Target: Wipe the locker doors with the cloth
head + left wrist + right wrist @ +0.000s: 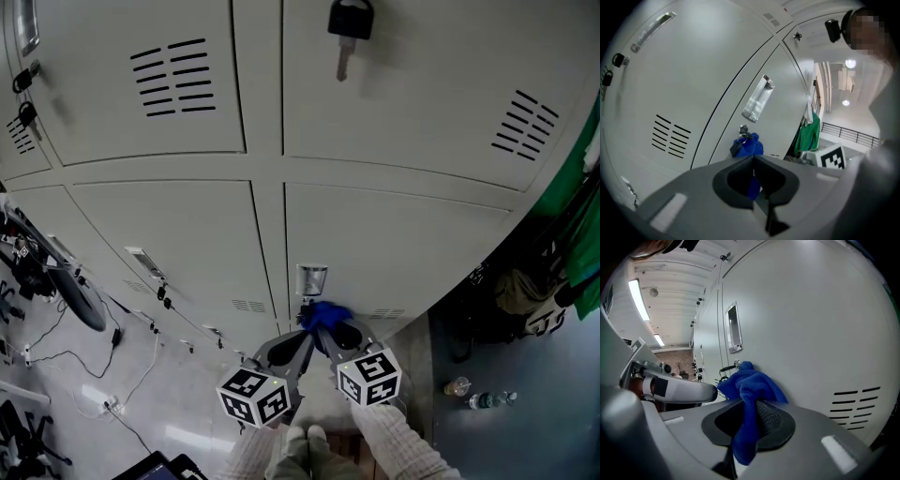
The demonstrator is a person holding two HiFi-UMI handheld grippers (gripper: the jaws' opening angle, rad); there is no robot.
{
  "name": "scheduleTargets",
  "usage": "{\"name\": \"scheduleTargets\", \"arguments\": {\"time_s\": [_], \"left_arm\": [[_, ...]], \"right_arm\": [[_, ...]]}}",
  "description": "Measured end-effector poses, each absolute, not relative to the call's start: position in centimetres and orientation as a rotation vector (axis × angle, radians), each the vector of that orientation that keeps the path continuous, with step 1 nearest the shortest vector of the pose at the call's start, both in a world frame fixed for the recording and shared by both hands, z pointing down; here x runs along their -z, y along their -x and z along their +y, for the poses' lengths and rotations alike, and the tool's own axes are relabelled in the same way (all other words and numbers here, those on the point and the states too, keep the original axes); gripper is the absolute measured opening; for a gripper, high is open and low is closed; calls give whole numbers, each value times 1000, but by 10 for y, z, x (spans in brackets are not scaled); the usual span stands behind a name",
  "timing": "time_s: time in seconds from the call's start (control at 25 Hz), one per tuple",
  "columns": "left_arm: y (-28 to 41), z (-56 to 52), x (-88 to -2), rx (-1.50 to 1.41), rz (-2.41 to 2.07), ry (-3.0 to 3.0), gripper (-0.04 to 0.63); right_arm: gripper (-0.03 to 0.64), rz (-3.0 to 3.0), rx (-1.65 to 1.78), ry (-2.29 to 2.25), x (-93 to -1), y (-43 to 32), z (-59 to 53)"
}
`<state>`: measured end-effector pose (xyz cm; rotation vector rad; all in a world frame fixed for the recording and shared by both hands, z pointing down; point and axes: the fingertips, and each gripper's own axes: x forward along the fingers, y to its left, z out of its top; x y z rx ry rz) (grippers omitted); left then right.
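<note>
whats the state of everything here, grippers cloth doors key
blue cloth: bunched, clamped, one end hanging below the jaws
right gripper: shut on blue cloth
left gripper: shut, holding nothing
locker doors: all closed
key: in the upper right door's lock

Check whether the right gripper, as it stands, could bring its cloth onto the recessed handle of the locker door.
Probably yes. The right gripper is shut on the blue cloth, which lies against the locker door just below the recessed handle. Only bare door panel lies between them, with nothing in the way.
</note>
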<state>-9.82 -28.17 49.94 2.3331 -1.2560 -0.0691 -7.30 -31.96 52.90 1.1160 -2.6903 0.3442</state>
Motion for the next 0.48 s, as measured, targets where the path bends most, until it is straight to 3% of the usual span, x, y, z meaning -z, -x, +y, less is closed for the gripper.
{"name": "scheduleTargets", "arguments": {"time_s": [0.48], "left_arm": [[86, -279, -481, 98, -1237, -2389, 6]], "right_arm": [[57, -2704, -344, -1151, -508, 61, -312]]}}
